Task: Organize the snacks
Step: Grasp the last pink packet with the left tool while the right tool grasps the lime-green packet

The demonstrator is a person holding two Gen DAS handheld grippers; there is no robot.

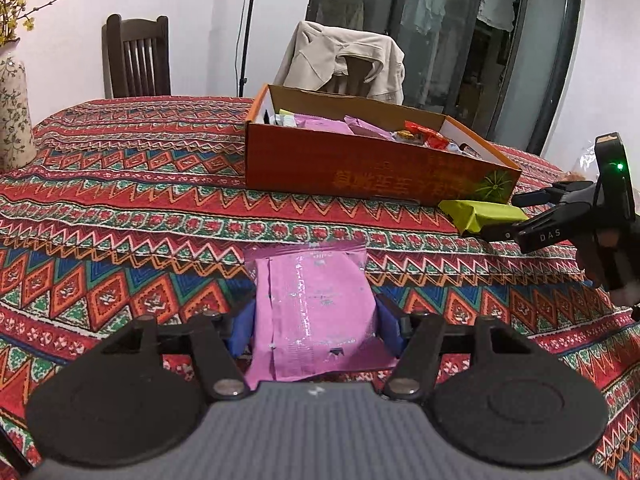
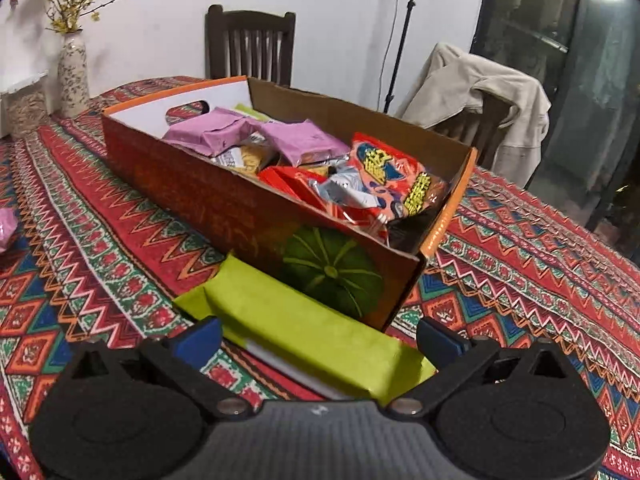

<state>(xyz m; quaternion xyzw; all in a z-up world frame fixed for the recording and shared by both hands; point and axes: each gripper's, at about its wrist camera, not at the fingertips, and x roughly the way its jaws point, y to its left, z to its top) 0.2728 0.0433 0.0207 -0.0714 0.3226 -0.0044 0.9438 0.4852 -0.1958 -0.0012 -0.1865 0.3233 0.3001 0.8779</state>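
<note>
Two grippers are in my views. My left gripper (image 1: 316, 320) has its blue pads (image 1: 242, 330) pressed against both sides of one pink packet (image 1: 316, 308), pinching it above the tablecloth (image 1: 120, 208), well short of the box (image 1: 360, 164). My right gripper (image 2: 318, 340) has its fingers (image 2: 198, 340) spread, one on each side of one green packet (image 2: 296, 320) without touching it that I can see; that packet lies on the cloth with its far end just beside the box's near wall, by the printed green pumpkin (image 2: 332, 272). From the left camera I also see the right gripper (image 1: 516, 216) reaching in from the right edge, its tips at the green packet (image 1: 484, 216). One box (image 2: 224, 204) stands on the table, open at the top and orange-brown outside. Inside it I count two pink packets (image 2: 218, 132), side by side at the far end, one big red bag (image 2: 396, 176) with yellow lettering at the near end, and a jumble of silver, red and yellow wrappers between them that I cannot count. A sliver of the held pink packet (image 2: 6, 228) shows at the left edge of the right camera. Behind the table I count two chairs: one bare dark chair (image 2: 250, 44) and one with a beige jacket (image 2: 480, 92) draped over it. One vase (image 2: 74, 76) with yellow-flowered twigs stands at the far left corner.
</note>
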